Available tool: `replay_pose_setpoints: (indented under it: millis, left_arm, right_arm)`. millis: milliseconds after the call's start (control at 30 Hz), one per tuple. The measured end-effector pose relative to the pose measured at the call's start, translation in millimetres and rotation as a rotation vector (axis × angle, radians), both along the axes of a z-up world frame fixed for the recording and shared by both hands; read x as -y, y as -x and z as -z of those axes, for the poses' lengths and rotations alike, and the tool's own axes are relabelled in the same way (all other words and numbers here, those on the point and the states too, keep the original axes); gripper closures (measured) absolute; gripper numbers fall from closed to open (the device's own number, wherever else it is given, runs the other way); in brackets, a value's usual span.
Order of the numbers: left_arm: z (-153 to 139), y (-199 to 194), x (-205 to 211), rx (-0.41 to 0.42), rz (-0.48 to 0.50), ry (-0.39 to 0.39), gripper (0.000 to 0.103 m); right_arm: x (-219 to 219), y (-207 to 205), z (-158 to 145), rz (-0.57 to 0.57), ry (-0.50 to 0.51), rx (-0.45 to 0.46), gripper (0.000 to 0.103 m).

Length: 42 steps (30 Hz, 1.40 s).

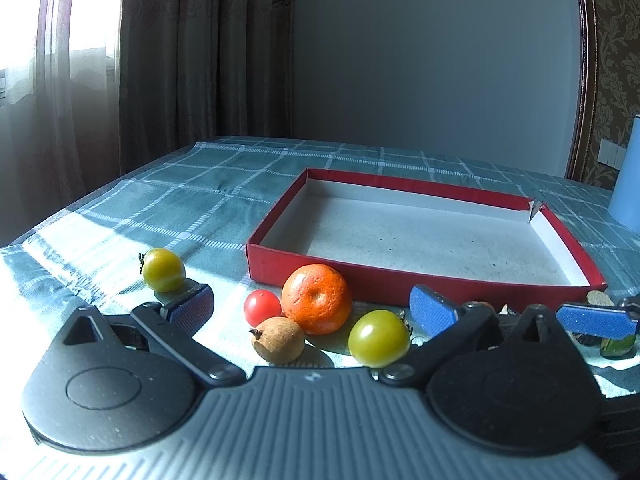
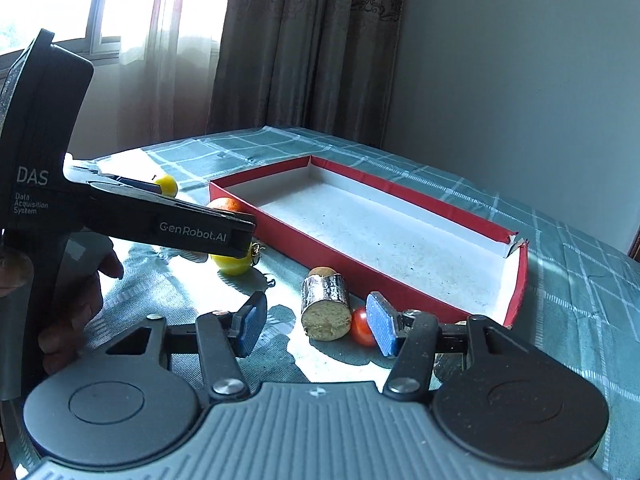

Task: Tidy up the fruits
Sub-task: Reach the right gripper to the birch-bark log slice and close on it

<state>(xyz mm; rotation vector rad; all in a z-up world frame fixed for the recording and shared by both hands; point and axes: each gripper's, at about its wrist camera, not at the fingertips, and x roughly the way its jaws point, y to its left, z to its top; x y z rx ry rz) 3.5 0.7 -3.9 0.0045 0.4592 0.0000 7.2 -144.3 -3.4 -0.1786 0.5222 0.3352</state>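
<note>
Holding both tools low over the checked tablecloth (image 1: 192,184), near side of the red box (image 1: 400,286), which has nothing in it.

Left gripper (image 1: 312,308): fingers spread wide, pinching nothing. Between them lie an orange (image 1: 316,298), a red cherry tomato (image 1: 262,307), a brown longan-like fruit (image 1: 278,339) and a green-yellow tomato (image 1: 379,338), all bunched and some touching. A second green-yellow tomato (image 1: 163,269) sits just outside my left pad.

Right gripper (image 2: 318,326): spread too, empty. Ahead of it lie a cut cane-like stub (image 2: 325,308) and a small red tomato (image 2: 362,326), which is just beside my right pad.

Risks, as I judge them:
- Closing my left tool on the orange may nudge the round fruits beside it and set them rolling.
- The red tomato is soft; a hard pinch could split it.
- My two tools sit close together; the tips could knock when lifting.
- The box wall is low and torn at one corner (image 2: 514,242); a dragged fruit could catch it.

Hard to make out: dark and green scraps at the left view's right edge, half hidden behind a pad; the pale blue object (image 1: 628,176) is cut off.
</note>
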Motion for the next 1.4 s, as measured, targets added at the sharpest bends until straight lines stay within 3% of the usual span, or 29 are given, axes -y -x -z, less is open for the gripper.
replay_pose_setpoints:
  millis: [67, 233, 367, 567, 600, 633, 800, 867, 933, 1033, 1267, 1367, 1400]
  left_arm:
    - [0, -1, -1, 0.000, 0.002, 0.002, 0.000]
    - [0, -2, -2, -0.004, 0.004, 0.015, 0.000]
    - [0, -2, -3, -0.007, 0.002, 0.023, 0.000]
    - [0, -2, -2, -0.015, 0.001, 0.027, 0.000]
    - [0, -2, -2, -0.014, 0.000, 0.026, 0.000]
    - [0, -2, -2, -0.015, 0.001, 0.028, 0.000]
    - [0, -2, -1, -0.017, 0.001, 0.024, 0.000]
    - [0, -2, -2, -0.015, -0.001, 0.022, 0.000]
    - [1, -3, -2, -0.015, 0.003, 0.018, 0.000]
    - [2, -5, -1, -0.016, 0.012, 0.004, 0.000]
    - [2, -6, -1, -0.023, 0.001, 0.002, 0.000]
    - [2, -7, -1, -0.028, -0.002, 0.003, 0.000]
    - [2, -6, 0, -0.030, -0.002, 0.004, 0.000]
  right_arm:
    - [-3, -7, 3, -0.006, 0.017, -0.007, 0.050]
    - [-5, -19, 9, -0.014, 0.044, -0.022, 0.072]
    - [-2, -18, 8, -0.002, 0.013, -0.026, 0.073]
    - [33, -13, -25, 0.070, -0.131, 0.053, 0.075]
    - [41, -14, -31, 0.099, -0.142, 0.072, 0.089]
    - [52, -18, -37, 0.135, -0.160, 0.087, 0.090]
    - [90, -58, -35, 0.262, -0.173, 0.040, 0.090]
    - [104, -63, -27, 0.274, -0.239, -0.010, 0.090]
    - [107, -50, -24, 0.235, -0.292, -0.021, 0.090]
    - [101, -18, -23, 0.159, -0.294, -0.010, 0.089]
    - [86, 22, -11, 0.036, -0.148, -0.037, 0.089]
    - [83, 25, -4, 0.031, -0.105, -0.050, 0.073]
    - [81, 25, -2, 0.032, -0.091, -0.057, 0.050]
